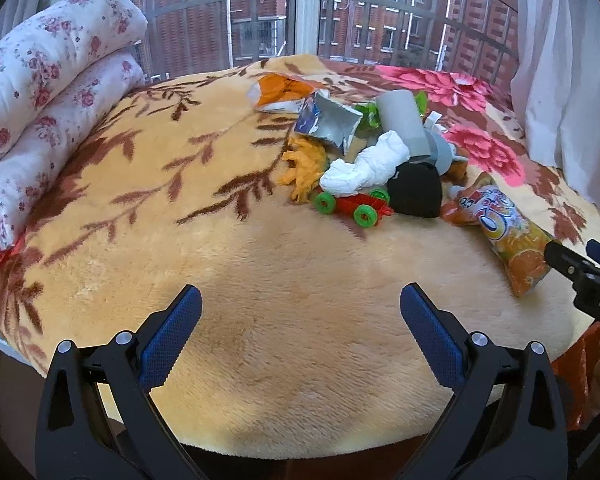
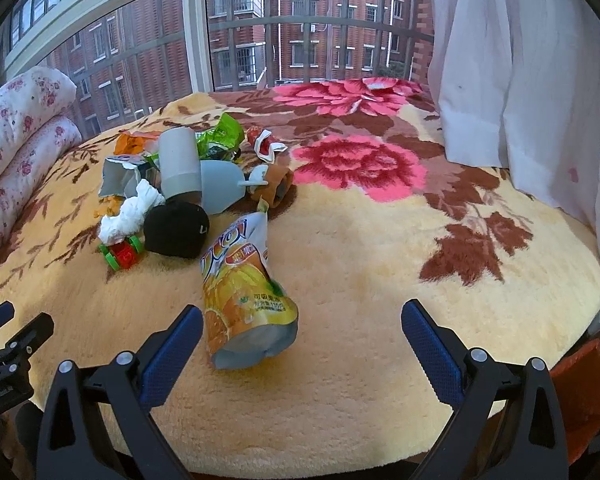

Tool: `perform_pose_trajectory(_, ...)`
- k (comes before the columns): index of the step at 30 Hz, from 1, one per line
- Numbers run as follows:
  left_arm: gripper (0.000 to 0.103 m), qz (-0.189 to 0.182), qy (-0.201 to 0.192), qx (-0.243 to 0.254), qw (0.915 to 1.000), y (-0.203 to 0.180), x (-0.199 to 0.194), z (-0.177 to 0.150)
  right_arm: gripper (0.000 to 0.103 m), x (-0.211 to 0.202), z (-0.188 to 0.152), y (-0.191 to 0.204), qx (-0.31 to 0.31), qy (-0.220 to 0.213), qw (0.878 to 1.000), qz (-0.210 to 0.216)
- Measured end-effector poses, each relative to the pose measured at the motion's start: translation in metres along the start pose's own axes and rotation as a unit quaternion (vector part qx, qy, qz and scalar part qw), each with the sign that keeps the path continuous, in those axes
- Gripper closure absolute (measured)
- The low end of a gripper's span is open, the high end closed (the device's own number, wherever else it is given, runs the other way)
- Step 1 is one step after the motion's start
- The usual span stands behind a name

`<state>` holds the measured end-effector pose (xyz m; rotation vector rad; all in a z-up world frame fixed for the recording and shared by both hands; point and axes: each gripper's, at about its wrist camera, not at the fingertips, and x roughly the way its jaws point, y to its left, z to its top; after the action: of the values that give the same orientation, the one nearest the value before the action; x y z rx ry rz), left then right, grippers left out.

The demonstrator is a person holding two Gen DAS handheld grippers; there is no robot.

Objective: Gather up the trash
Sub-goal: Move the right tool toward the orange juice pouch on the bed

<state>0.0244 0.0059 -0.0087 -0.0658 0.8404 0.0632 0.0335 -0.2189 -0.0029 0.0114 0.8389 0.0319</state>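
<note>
An orange juice pouch (image 2: 244, 292) lies on the floral blanket (image 2: 360, 300), just ahead of my open right gripper (image 2: 302, 328) and nearer its left finger; it also shows in the left wrist view (image 1: 508, 232). Behind it is a pile: crumpled white tissue (image 1: 366, 170), torn silver wrapper (image 1: 332, 124), orange wrapper (image 1: 280, 92), green wrapper (image 2: 220, 136), red and white wrapper (image 2: 266, 144). My left gripper (image 1: 300, 312) is open and empty over bare blanket, well short of the pile. The right gripper's tip (image 1: 580, 276) shows at the far right.
In the pile are also a grey tube (image 2: 180, 164), a black cap (image 2: 176, 232), a red toy car with green wheels (image 1: 352, 204) and a yellow plush (image 1: 304, 168). Folded floral quilts (image 1: 40, 112) lie at left. A white curtain (image 2: 520, 80) hangs at right, window behind.
</note>
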Motion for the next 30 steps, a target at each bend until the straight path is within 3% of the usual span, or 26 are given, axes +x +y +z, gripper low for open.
perform_pose_trajectory(30,0.006,0.013,0.014,-0.012,0.9997,0.010,0.013,0.003,0.005,0.012,0.006,0.006,-0.007,0.009,1.000,0.000)
